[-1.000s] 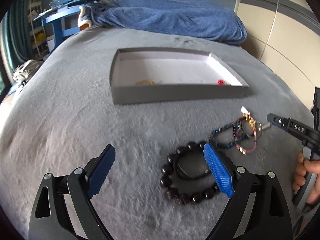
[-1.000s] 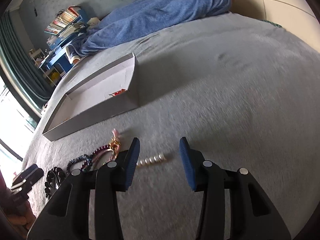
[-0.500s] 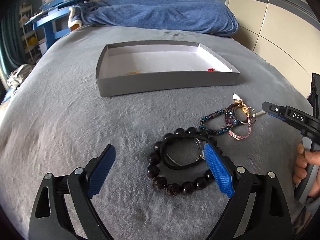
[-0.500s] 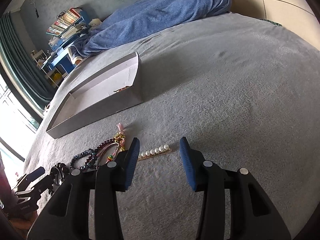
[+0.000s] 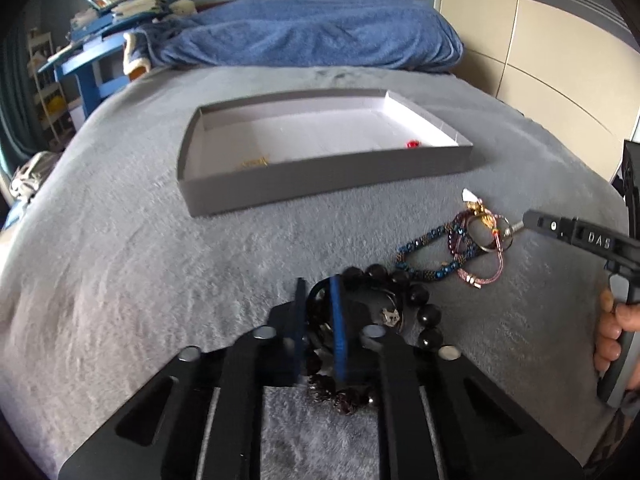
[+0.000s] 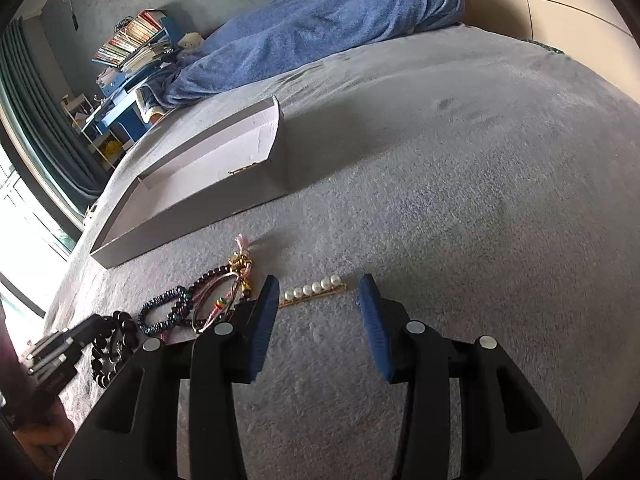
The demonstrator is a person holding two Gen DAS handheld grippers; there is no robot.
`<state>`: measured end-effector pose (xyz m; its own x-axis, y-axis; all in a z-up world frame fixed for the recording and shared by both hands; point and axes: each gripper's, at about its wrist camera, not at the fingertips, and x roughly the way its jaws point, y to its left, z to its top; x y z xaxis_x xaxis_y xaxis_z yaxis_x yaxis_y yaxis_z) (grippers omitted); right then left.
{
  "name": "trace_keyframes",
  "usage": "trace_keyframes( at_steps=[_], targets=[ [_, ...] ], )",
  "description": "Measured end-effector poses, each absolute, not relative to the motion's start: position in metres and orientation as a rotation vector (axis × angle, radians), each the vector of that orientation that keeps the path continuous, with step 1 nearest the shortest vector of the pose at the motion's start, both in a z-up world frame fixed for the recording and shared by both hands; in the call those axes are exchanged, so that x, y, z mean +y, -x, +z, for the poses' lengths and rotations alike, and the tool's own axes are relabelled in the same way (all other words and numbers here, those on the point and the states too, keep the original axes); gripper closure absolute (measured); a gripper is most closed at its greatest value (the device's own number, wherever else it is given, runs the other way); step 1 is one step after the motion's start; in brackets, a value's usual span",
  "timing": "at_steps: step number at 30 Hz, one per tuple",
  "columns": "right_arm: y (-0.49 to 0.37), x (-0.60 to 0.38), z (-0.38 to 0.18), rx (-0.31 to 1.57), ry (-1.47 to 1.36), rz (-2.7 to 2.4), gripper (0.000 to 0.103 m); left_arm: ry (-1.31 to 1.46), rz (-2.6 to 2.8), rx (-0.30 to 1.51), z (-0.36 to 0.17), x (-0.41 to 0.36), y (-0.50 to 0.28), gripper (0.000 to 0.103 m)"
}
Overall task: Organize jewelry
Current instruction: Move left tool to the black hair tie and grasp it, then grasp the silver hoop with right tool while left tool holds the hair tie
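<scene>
The left gripper [image 5: 317, 320] was closing narrowly on the near black bead bracelet [image 5: 424, 314]; the right gripper [image 6: 316, 312] hung half-open, empty. Next likely: lifting toward the far grey tray [image 5: 320, 184].

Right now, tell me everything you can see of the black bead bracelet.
The black bead bracelet is a loop of large, glossy round dark beads lying flat on the grey blanket, with a thin black cord and a small metal charm inside it. The left gripper is closing on its near-left side, beads between the blue pads. Its far edge lies against the blue beaded bracelet.
</scene>
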<state>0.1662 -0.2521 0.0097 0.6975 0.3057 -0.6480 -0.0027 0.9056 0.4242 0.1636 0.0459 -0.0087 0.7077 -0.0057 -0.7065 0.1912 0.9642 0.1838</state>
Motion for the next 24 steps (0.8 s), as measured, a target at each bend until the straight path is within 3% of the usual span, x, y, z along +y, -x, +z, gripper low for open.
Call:
trace_keyframes(
  at_steps=[5,17,22,24],
  targets=[
    [-0.164,-0.250,0.010,0.785,-0.404,0.182,0.061,-0.219,-0.085,0.755,-0.001,0.054,-0.167,0.098],
    [-0.161,-0.231,0.020,0.724,-0.370,0.286,0.061,-0.081,0.005,0.752,0.002,0.095,-0.165,0.098],
    [-0.169,-0.221,0.017,0.750,-0.373,0.345,0.071,-0.092,0.007,0.790,-0.014,0.098,-0.156,0.098],
    [-0.172,-0.218,0.013,0.773,-0.380,0.358,0.081,-0.082,0.005,0.802,-0.017,0.101,-0.155,0.098]
  ],
)
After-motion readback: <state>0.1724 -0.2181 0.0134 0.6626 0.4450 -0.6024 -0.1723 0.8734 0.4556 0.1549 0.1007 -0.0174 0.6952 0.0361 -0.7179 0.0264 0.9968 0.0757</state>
